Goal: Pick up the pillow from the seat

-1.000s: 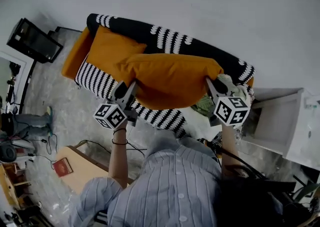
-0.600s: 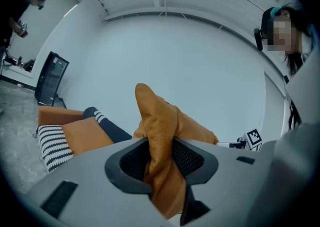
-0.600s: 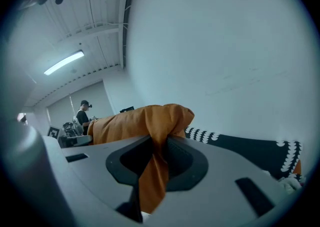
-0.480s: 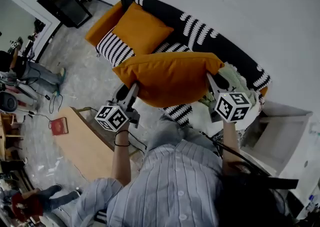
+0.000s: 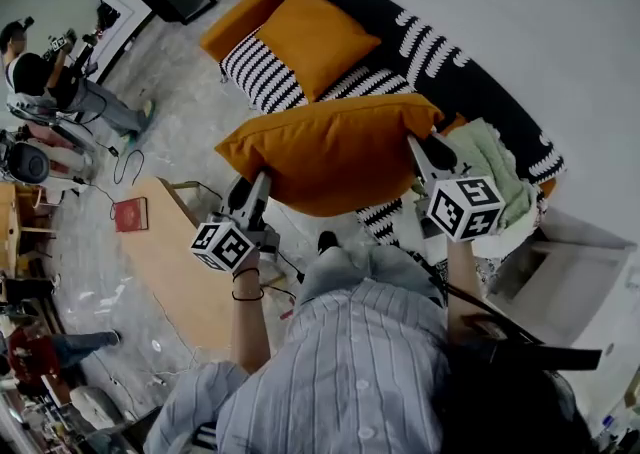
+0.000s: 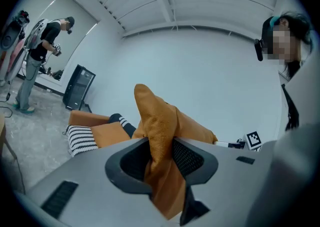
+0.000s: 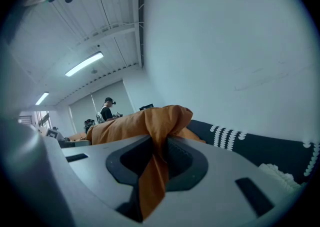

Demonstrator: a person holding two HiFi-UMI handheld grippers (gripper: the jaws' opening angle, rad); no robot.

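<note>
An orange pillow (image 5: 330, 147) hangs in the air in front of the sofa seat (image 5: 290, 87), stretched between both grippers. My left gripper (image 5: 262, 182) is shut on the pillow's lower left edge; in the left gripper view the orange fabric (image 6: 160, 146) is pinched between the jaws of the left gripper (image 6: 161, 153). My right gripper (image 5: 425, 147) is shut on the pillow's right corner, and the right gripper view shows the cloth (image 7: 157, 136) clamped in the right gripper (image 7: 157, 158). A second orange pillow (image 5: 315, 37) lies on the sofa.
The sofa has a black and white striped cover (image 5: 450, 72) and a green cloth (image 5: 495, 172) at its right end. A low wooden table (image 5: 185, 262) stands at the lower left, with a red book (image 5: 131, 213) on the floor beside it. People (image 5: 50, 82) stand at the far left. A white cabinet (image 5: 560, 262) is at the right.
The pillow has come away from the sofa seat toward me, carried by both grippers. The view has swung, so the sofa now lies further up and to the right.
</note>
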